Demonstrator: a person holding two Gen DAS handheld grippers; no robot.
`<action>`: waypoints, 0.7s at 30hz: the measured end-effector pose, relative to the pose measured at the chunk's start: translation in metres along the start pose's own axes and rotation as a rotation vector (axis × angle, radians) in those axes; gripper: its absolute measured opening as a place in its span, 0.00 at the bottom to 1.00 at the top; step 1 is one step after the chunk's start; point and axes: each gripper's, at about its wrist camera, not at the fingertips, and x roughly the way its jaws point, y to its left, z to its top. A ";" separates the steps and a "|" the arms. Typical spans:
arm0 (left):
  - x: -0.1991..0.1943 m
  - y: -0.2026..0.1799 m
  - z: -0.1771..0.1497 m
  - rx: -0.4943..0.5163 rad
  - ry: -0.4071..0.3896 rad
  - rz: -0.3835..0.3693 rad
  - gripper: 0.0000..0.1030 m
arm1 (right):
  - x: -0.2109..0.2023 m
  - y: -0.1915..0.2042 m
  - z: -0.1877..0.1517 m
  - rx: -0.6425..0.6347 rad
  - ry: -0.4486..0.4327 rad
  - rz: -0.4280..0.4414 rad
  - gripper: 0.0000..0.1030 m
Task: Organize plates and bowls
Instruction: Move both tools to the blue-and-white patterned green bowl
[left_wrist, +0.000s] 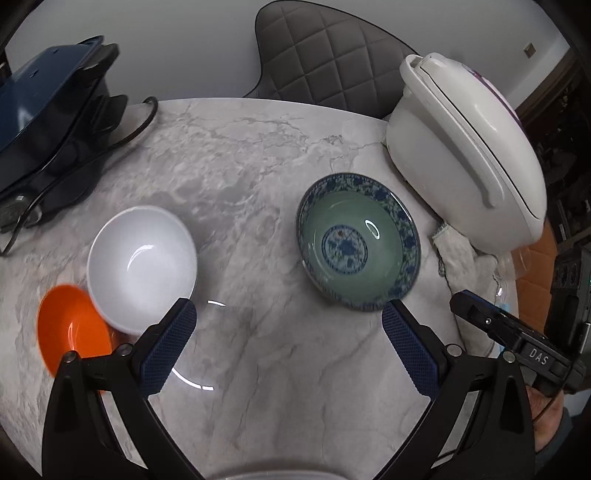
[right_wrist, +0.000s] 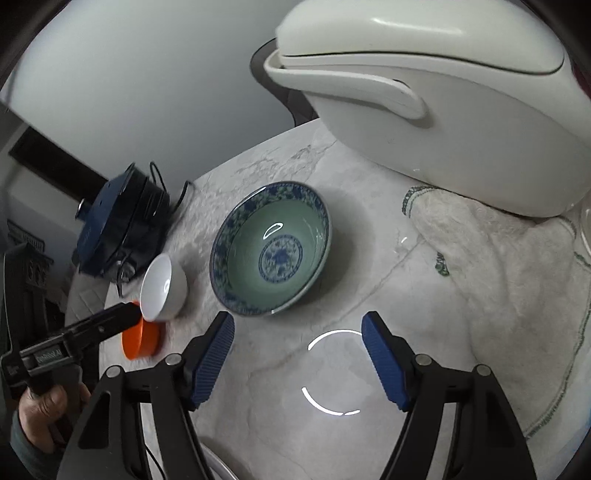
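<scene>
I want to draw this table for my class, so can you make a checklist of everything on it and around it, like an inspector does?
Surface: grey-white marble table, bare in the middle, ring-light glare near the grippers.
Job's things: green bowl with blue pattern upright, empty, standing alone; white bowl leaning on the orange bowl.
Clutter: white rice cooker, lid shut, on a white towel; dark blue appliance at the far left.
Grippers: left gripper open, empty; right gripper open, empty, above bare table.
Cables: black cord beside the blue appliance.
Surroundings: quilted grey chair behind the table, pale wall.
</scene>
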 end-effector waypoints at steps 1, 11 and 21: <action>0.015 -0.003 0.012 0.013 0.016 0.023 0.99 | 0.007 -0.005 0.007 0.035 -0.005 0.009 0.67; 0.098 -0.003 0.052 0.003 0.127 0.008 0.78 | 0.065 -0.025 0.030 0.180 0.034 0.029 0.53; 0.125 0.001 0.062 0.026 0.167 -0.034 0.31 | 0.089 -0.028 0.038 0.182 0.077 0.032 0.29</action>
